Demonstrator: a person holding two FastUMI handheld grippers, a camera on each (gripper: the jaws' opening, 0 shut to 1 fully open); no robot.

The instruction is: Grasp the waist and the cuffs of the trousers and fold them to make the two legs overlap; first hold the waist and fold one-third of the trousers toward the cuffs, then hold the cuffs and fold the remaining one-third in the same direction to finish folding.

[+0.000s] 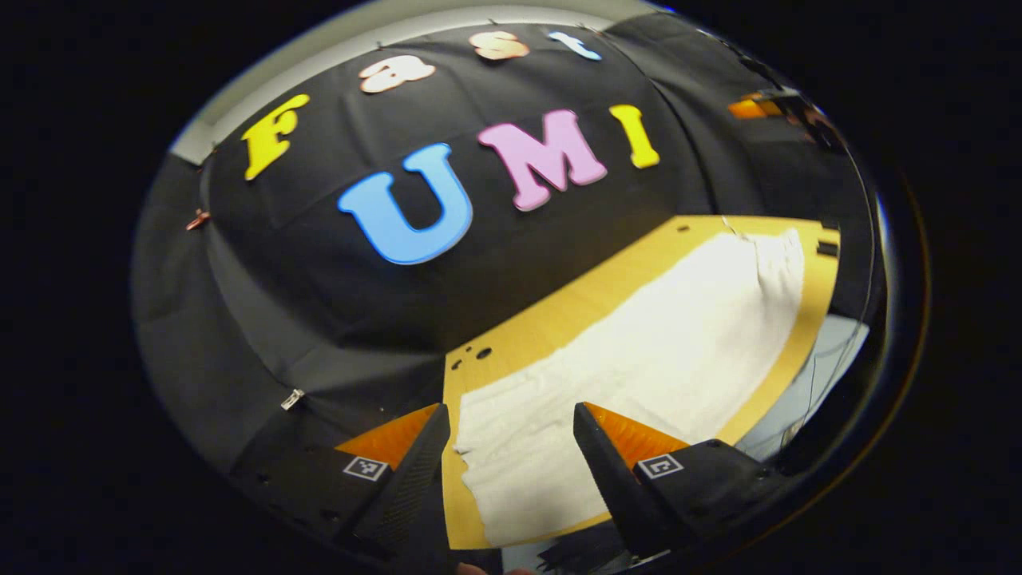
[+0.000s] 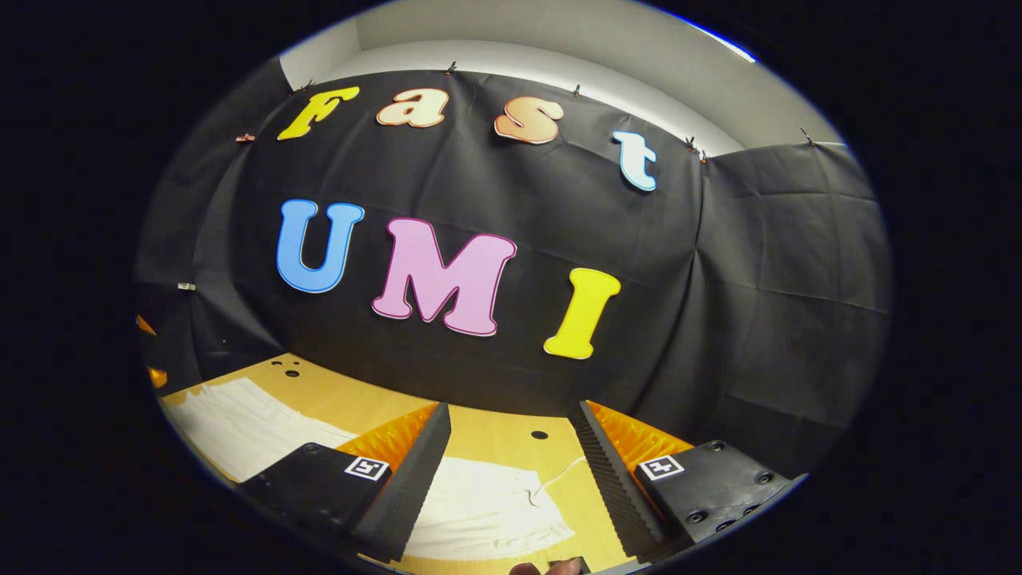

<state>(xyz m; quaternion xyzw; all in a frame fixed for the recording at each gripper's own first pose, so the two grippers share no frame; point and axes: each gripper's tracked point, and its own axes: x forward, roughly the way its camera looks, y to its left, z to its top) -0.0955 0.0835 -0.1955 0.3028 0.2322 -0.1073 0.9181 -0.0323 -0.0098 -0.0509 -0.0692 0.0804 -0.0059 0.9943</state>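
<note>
Flat white cloth trousers, smooth wooden table; tools apart

1. A yellowish wooden table carries everything; small round holes dot its surface near the far edge.
2. White trousers lie flat on the table, stretched lengthwise, and cover most of it.
3. In the right gripper view, one end of the trousers lies on the table with a thin white drawstring trailing onto the bare wood.
</note>
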